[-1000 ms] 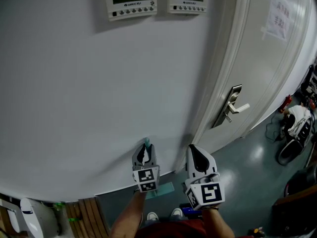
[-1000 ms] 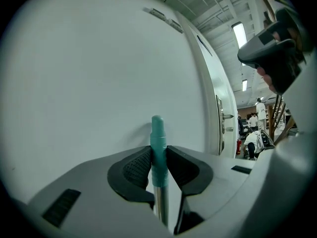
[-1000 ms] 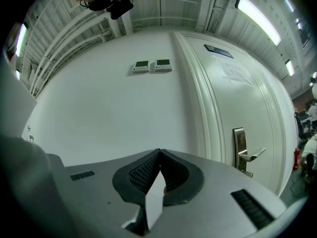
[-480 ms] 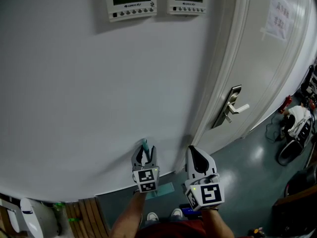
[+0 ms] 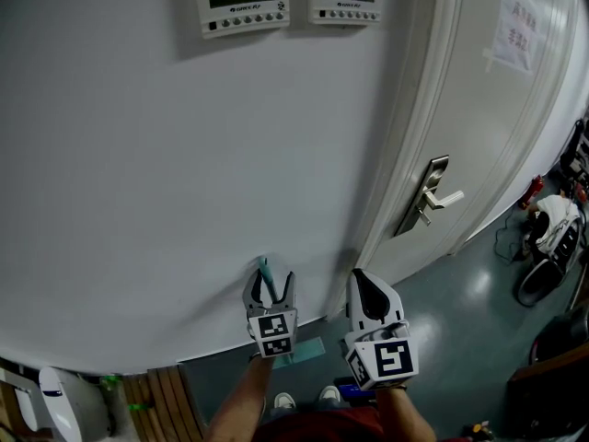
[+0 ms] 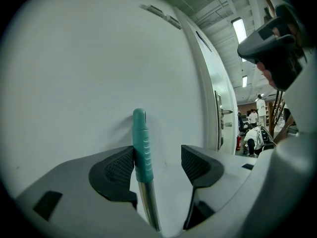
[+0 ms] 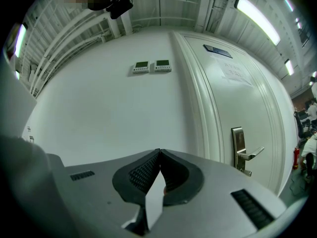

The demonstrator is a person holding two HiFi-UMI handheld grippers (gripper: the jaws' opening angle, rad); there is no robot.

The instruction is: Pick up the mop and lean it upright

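Left hand-held gripper (image 6: pixel 157 158): jaws opening and already wide apart. The mop handle stands between them against the pad on the 9 o'clock side, with a clear gap to the pad at 3 o'clock, so nothing is squeezed.
Right hand-held gripper (image 7: pixel 158 155): jaws pressed together with nothing in them. In the head view it hangs just beside the left one, at its 3 o'clock.
Mop handle (image 6: pixel 142 143): upright, a green grip on a metal shaft. Its top points to 12 o'clock and seems to rest on the wall.
Mop head (image 5: pixel 308 348): probably the pale green flat piece on the floor at 6 o'clock of the grippers, mostly hidden.
Wall (image 5: pixel 166 182): white and bare behind the handle, with two control panels (image 5: pixel 244 3) high at 12 o'clock.
Door (image 5: pixel 488 127): closed, at 2 o'clock. Its lever (image 5: pixel 440 198) is well apart from the mop.
Done: lifting and standing the mop look finished.
Left: complete the release, draw the left gripper back without nudging the handle, and see that it stays leaning.
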